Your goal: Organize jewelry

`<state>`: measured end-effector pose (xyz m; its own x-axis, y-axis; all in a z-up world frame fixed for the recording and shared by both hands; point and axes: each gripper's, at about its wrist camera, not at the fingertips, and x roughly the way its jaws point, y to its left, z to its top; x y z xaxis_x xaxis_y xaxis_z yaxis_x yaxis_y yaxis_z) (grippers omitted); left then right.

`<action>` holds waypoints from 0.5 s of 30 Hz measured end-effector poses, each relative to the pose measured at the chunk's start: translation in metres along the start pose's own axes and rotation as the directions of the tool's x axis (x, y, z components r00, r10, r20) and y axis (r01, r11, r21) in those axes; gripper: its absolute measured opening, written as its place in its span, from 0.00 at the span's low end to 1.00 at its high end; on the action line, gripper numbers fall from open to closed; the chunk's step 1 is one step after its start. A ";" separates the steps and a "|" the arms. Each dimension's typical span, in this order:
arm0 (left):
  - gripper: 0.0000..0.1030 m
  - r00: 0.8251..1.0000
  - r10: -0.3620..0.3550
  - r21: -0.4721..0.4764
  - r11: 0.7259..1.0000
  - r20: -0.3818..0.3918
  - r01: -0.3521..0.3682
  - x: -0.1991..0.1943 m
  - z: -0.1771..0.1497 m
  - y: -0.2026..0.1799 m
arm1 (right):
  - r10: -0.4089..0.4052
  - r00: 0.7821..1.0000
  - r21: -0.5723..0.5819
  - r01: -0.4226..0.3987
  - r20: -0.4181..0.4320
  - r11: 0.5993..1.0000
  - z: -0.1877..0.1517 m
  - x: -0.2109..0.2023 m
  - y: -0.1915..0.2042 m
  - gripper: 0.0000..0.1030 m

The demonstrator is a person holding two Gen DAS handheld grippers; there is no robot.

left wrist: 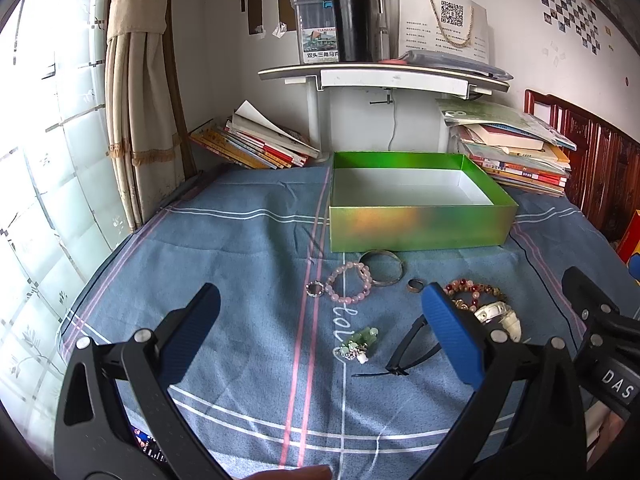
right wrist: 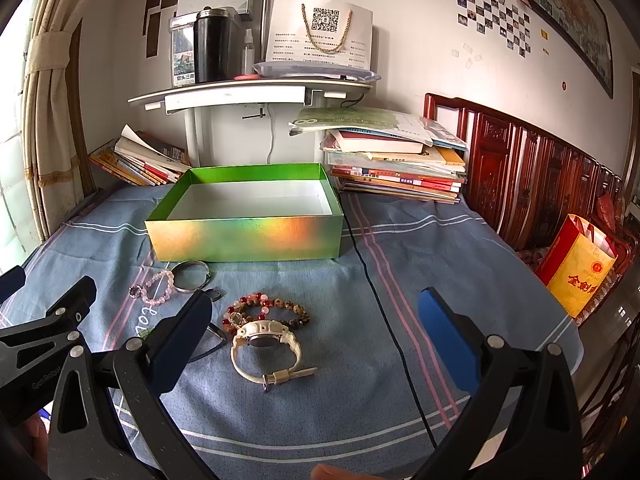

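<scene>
Box: the green box [right wrist: 244, 236] sits open at 12 o'clock on the blue cloth [right wrist: 440, 248], nothing inside.
Jewelry: white watch [right wrist: 266, 346], red-brown bead bracelets [right wrist: 268, 310], pink bead bracelet [left wrist: 349, 282], metal bangle [left wrist: 382, 268], rings and green charm [left wrist: 358, 344] all lie outside it.
Progress: by my reading, not begun; every piece remains.
Left gripper [left wrist: 320, 332]: fingers apart, empty.
Right gripper [right wrist: 316, 336]: fingers apart, empty, watch at its 11 o'clock.

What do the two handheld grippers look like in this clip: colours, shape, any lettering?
Both are black plastic with silver rivets at the joints and two long, flat fingers padded in ribbed blue. The left gripper has "GenRobot" in pale letters on its side, seen from the right wrist camera. The right gripper has a white "DAS" label, seen from the left wrist camera. No cables or sleeves show.
</scene>
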<state>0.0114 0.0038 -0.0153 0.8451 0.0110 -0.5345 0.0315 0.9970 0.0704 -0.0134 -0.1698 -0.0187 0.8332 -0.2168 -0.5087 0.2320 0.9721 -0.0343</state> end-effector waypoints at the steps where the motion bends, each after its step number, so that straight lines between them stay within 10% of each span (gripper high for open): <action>1: 0.97 1.000 -0.003 0.002 1.000 -0.005 0.003 0.002 0.000 0.000 | -0.001 1.000 -0.005 0.001 -0.005 1.000 0.001 0.002 0.000 0.98; 6: 0.97 0.998 0.009 0.006 1.000 -0.069 -0.009 0.022 -0.001 0.005 | -0.094 0.993 -0.044 0.091 -0.071 0.995 0.004 0.028 -0.011 0.97; 11: 0.96 0.980 -0.038 0.017 0.999 -0.195 0.042 0.055 -0.003 0.008 | 0.014 0.975 -0.005 -0.015 -0.223 1.000 0.002 0.060 -0.024 0.85; 15: 0.61 0.957 -0.100 -0.017 0.995 -0.272 0.099 0.068 -0.010 0.011 | 0.079 0.951 0.009 -0.080 -0.298 0.997 -0.005 0.071 -0.021 0.58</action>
<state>0.0636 0.0158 -0.0590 0.6608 -0.0681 -0.7475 0.1054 0.9944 0.0026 0.0382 -0.2056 -0.0587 0.6616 -0.1023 -0.7429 0.1690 0.9855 0.0148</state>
